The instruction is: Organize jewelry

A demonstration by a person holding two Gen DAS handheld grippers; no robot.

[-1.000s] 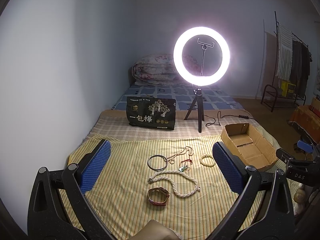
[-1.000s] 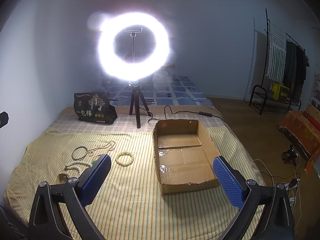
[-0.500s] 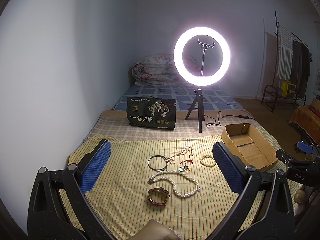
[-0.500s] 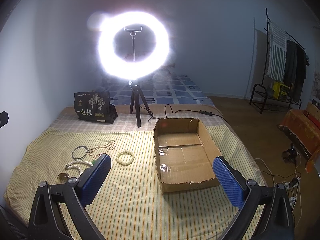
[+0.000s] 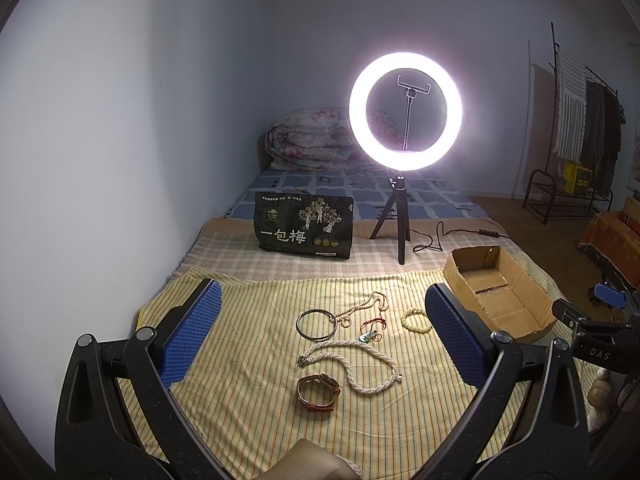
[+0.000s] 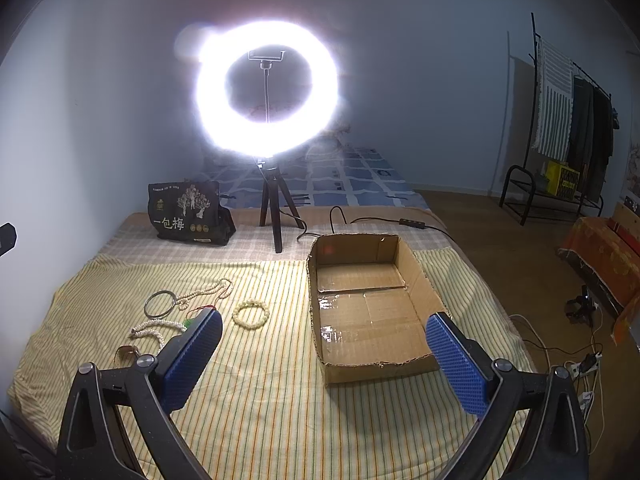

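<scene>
Several pieces of jewelry lie on the yellow striped cloth (image 5: pixel 248 320): a dark metal bangle (image 5: pixel 316 323), a thin bead necklace (image 5: pixel 366 307), a red-cord pendant (image 5: pixel 370 330), a pale bead bracelet (image 5: pixel 415 319), a white pearl necklace (image 5: pixel 352 364) and a brown leather watch (image 5: pixel 318 392). An empty cardboard box (image 6: pixel 368 308) sits to their right. My left gripper (image 5: pixel 320 332) hangs open above the jewelry, holding nothing. My right gripper (image 6: pixel 324 354) is open over the box's near edge; the bracelet (image 6: pixel 251 312) lies just left of it.
A lit ring light on a tripod (image 5: pixel 404 120) stands behind the cloth, its cable (image 5: pixel 440 236) trailing right. A black printed bag (image 5: pixel 304 230) leans at the back left. A folded quilt (image 5: pixel 320 140) lies by the wall. A clothes rack (image 6: pixel 560 120) stands at far right.
</scene>
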